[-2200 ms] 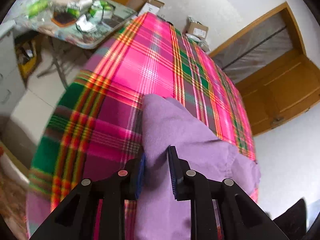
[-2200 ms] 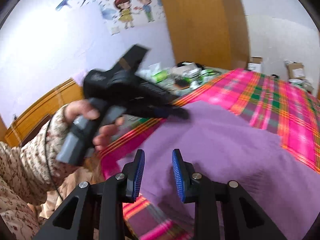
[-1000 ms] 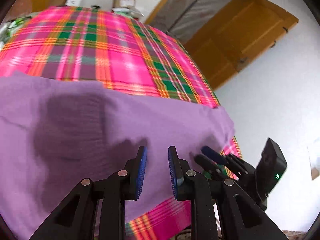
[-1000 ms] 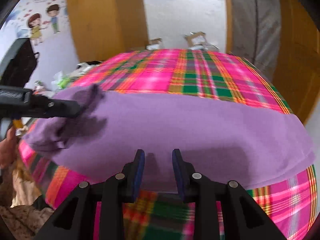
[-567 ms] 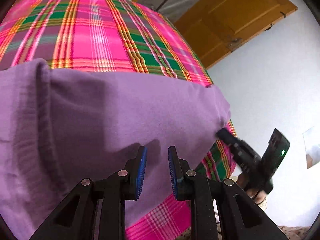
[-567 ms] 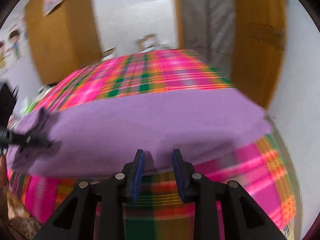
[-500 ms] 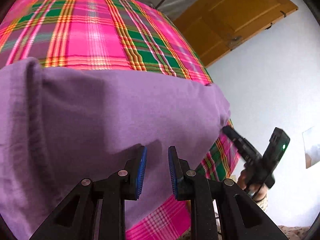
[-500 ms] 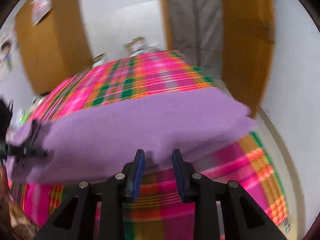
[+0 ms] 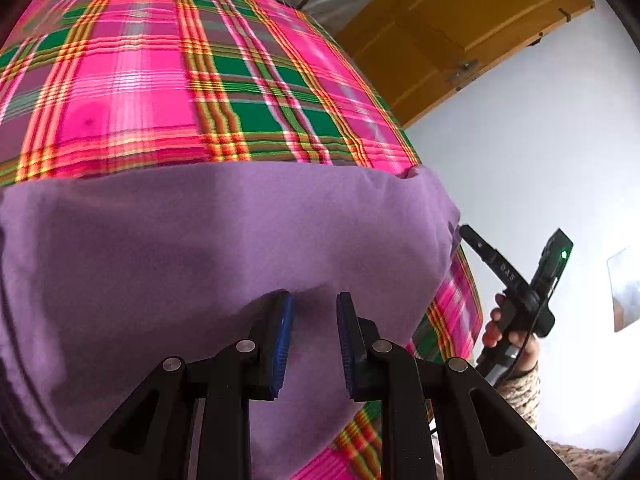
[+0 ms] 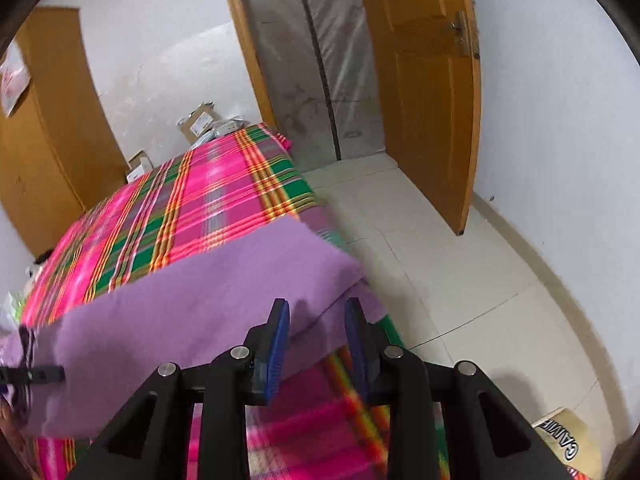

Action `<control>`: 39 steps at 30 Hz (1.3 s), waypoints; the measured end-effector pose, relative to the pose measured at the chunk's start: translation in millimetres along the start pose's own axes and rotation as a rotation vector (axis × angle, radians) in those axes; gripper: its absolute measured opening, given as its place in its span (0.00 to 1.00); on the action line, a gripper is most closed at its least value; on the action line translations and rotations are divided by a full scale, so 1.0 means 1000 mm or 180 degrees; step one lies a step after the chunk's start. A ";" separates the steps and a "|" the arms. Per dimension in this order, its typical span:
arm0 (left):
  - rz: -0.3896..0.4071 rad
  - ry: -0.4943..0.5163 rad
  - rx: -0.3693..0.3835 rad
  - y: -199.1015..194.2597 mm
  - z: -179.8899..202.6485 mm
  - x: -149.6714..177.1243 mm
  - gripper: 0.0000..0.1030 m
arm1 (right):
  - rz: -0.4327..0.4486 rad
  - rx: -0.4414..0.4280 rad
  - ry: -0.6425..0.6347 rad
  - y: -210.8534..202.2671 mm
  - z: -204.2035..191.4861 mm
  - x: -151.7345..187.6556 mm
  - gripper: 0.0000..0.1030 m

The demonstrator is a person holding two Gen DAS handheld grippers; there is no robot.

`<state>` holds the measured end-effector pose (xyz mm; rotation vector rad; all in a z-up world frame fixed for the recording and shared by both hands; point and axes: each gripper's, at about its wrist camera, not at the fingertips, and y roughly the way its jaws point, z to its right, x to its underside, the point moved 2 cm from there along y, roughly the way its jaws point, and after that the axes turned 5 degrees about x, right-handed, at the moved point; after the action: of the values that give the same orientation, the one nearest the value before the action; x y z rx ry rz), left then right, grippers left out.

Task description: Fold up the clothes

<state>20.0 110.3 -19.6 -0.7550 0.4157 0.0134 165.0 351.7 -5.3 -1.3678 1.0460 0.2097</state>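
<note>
A purple garment [image 9: 224,240] lies spread across the near part of a bed under a pink and green plaid cover [image 9: 140,80]. My left gripper [image 9: 315,300] hovers over the garment's near edge, open, with cloth showing behind the gap and nothing pinched. In the right wrist view my right gripper [image 10: 317,304] stands open just above the garment's [image 10: 192,300] right corner. From the left wrist view the right gripper [image 9: 468,234] shows in a hand [image 9: 496,332], its tip beside that corner. The left gripper's tip [image 10: 48,372] peeks in at the garment's left end.
Right of the bed lies a pale tiled floor [image 10: 460,280], with an open wooden door [image 10: 424,100] and a plastic-covered doorway [image 10: 312,60] beyond. Cardboard boxes [image 10: 200,118] sit past the bed's far end. A wooden wardrobe [image 10: 40,140] stands at left.
My right gripper has swung rightward along the garment's near edge to its right corner and rolled. The left gripper has shifted along the near edge, closer to the cloth. Both jaws kept their gaps.
</note>
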 end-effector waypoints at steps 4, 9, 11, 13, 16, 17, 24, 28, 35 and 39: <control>-0.0022 0.0042 -0.0012 0.008 0.006 -0.007 0.21 | -0.0095 -0.0021 0.0076 0.016 0.006 -0.010 0.28; -0.0006 -0.0015 0.0036 0.016 0.006 -0.014 0.21 | -0.0171 -0.0083 0.0148 0.032 0.011 -0.020 0.28; 0.0000 -0.0002 0.0033 0.017 0.008 -0.015 0.21 | -0.0186 -0.0134 0.0164 0.034 0.012 -0.021 0.26; 0.0004 0.0006 0.0030 0.019 0.009 -0.016 0.21 | -0.0162 -0.0173 0.0171 0.033 0.013 -0.022 0.11; 0.0005 -0.0001 0.0022 0.020 0.011 -0.017 0.21 | -0.0036 -0.0211 0.0171 0.026 0.016 -0.021 0.05; 0.0005 -0.0004 0.0020 0.021 0.011 -0.018 0.21 | 0.0009 -0.0184 0.0167 0.022 0.017 -0.021 0.05; -0.0041 0.0005 0.0073 0.025 0.016 -0.016 0.21 | 0.0170 -0.0114 0.0172 -0.008 0.022 -0.017 0.05; -0.0110 0.0055 0.0109 0.031 0.022 -0.013 0.21 | 0.0002 -0.0022 0.0222 -0.001 0.030 -0.009 0.05; -0.0145 0.0073 0.0146 0.034 0.024 -0.012 0.21 | -0.0021 0.0055 0.0172 0.006 0.029 -0.011 0.09; -0.0144 0.0068 0.0156 0.034 0.024 -0.012 0.21 | 0.0141 -0.0013 -0.0061 0.001 0.013 -0.024 0.15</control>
<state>12.7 152.5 -22.1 -0.7167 0.4179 -0.0471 157.3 373.5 9.3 -1.3448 1.0611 0.2572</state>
